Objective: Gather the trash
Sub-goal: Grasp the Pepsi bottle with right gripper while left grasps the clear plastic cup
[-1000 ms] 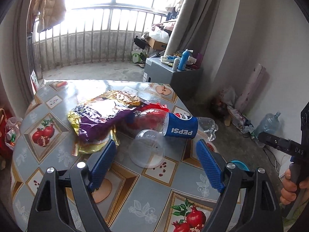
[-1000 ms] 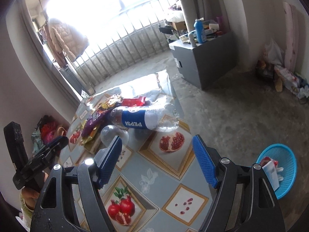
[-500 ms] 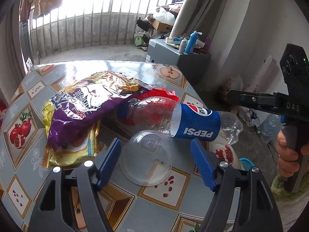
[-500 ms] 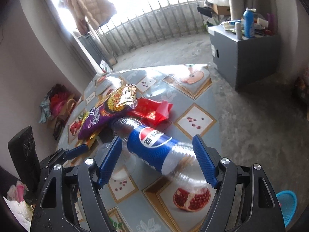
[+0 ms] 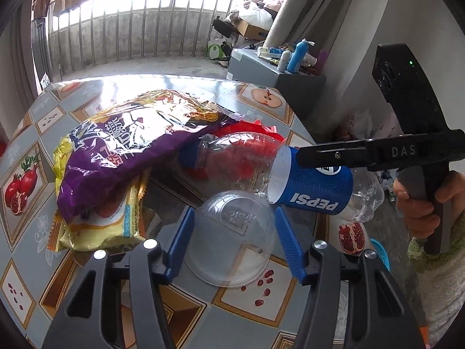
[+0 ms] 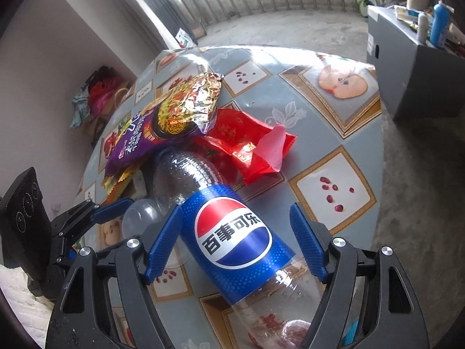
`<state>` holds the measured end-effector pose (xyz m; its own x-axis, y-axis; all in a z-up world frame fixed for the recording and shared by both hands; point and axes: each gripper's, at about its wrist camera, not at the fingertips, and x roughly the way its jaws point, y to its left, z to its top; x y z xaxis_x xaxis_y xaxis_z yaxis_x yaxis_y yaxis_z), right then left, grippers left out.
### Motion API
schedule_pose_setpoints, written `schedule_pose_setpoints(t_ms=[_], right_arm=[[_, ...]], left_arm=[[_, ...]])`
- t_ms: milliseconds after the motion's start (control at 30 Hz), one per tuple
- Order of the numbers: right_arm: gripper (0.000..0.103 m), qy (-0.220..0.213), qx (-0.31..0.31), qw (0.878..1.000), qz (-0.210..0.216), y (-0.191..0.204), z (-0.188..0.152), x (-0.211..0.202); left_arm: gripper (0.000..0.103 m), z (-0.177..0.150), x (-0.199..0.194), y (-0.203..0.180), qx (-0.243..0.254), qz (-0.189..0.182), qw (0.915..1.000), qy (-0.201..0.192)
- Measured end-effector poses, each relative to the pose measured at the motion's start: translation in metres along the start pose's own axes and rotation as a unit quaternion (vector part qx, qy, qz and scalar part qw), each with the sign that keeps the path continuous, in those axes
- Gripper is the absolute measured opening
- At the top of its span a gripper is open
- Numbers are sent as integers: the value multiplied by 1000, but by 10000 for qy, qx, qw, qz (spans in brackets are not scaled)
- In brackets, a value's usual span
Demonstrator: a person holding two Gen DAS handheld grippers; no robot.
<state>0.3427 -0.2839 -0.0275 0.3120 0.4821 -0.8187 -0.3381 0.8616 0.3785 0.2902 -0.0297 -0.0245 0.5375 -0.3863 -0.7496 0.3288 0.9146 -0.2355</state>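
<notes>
A clear plastic cup (image 5: 231,240) lies on its side on the fruit-patterned table (image 5: 261,299), between the blue pads of my open left gripper (image 5: 232,235). An empty Pepsi bottle (image 6: 232,241) lies on its side between the pads of my open right gripper (image 6: 237,235); the pads stand on either side of its blue label. The bottle also shows in the left wrist view (image 5: 308,186). A purple snack bag (image 5: 130,151), a yellow wrapper (image 5: 110,226) under it and a red wrapper (image 6: 247,142) lie behind.
A blue basket (image 5: 380,253) stands on the floor past the table's right edge. A grey cabinet (image 6: 412,67) with bottles stands at the back right. A bag of clothes (image 6: 96,96) sits by the left wall.
Both grippers have moved forward. The cup now sits between the left pads and the bottle's label between the right pads. Both stay open.
</notes>
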Motion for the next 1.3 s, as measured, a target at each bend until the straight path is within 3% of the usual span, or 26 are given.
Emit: schedule_pose_setpoints(t_ms=[133, 233, 433, 667, 967, 1300], right_arm=[[70, 372, -87, 9990, 213, 4, -5, 8], [63, 570, -135, 9979, 287, 13, -15, 12], [57, 768, -31, 9967, 250, 41, -58, 11], [57, 500, 452, 9975, 211, 63, -120, -8], [56, 72, 965, 9952, -135, 117, -197, -23], [56, -348, 1475, 9858, -723, 122, -226, -37]], left_arm=[[56, -2, -1, -1, -30, -39, 10000, -37], [55, -6, -4, -2, -6, -117, 9999, -2], [54, -24, -18, -9, 24, -280, 9995, 118], [54, -63, -47, -23, 219, -504, 9981, 281], [52, -123, -96, -31, 260, -694, 9962, 466], [52, -137, -111, -28, 290, -560, 9978, 221]])
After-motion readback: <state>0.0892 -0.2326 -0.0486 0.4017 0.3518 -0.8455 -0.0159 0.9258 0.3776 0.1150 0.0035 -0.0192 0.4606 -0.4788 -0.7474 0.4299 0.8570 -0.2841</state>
